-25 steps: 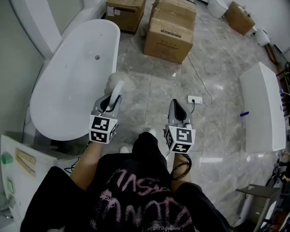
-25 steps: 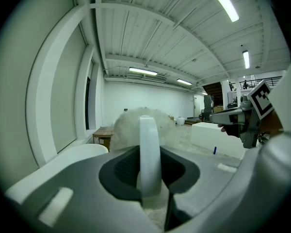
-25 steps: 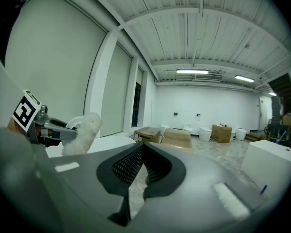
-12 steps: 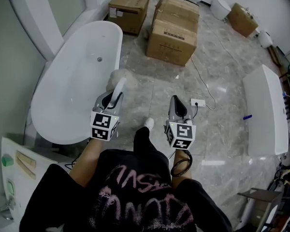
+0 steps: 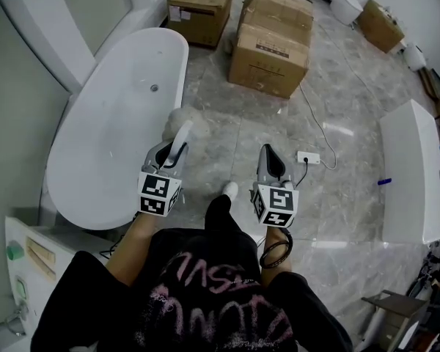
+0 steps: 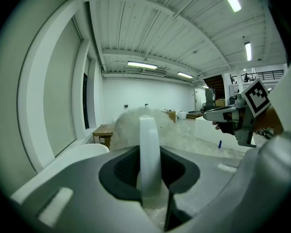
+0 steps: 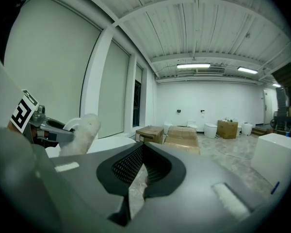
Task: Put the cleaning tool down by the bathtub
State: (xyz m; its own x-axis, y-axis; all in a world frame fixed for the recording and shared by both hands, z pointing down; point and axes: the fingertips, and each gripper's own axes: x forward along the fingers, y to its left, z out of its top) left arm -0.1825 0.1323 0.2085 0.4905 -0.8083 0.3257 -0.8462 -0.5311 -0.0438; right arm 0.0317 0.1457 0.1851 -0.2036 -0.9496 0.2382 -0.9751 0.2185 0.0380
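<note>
I am holding the left tool (image 5: pixel 169 152) out in front of me, low over the floor (image 5: pixel 227 130). Its jaws are clamping on the white handle of the duster (image 5: pixel 180 127). In the left gripper view, the handle is running straight up through the gap, with a jaw pressing on each side. The fluffy head is projecting past the jaw tips, away from me. In the head view, the head is showing over the floor just beside the right rim of the bathtub (image 5: pixel 95 152); I cannot tell how high it is hanging.

I am holding the right tool (image 5: pixel 268 156) level with the left one, well apart from it and on the side away from the bathtub. Its jaws are standing narrow, with only a thin slit showing between them. Nothing is sitting in that slit.

Two boxes (image 5: pixel 271 39) are standing on the floor ahead, beyond the far end of the bathtub. A power strip (image 5: pixel 306 157) is lying on the floor to the right of the right tool, with its cable trailing toward the boxes. A long white unit (image 5: pixel 407 167) is standing farther to the right.
</note>
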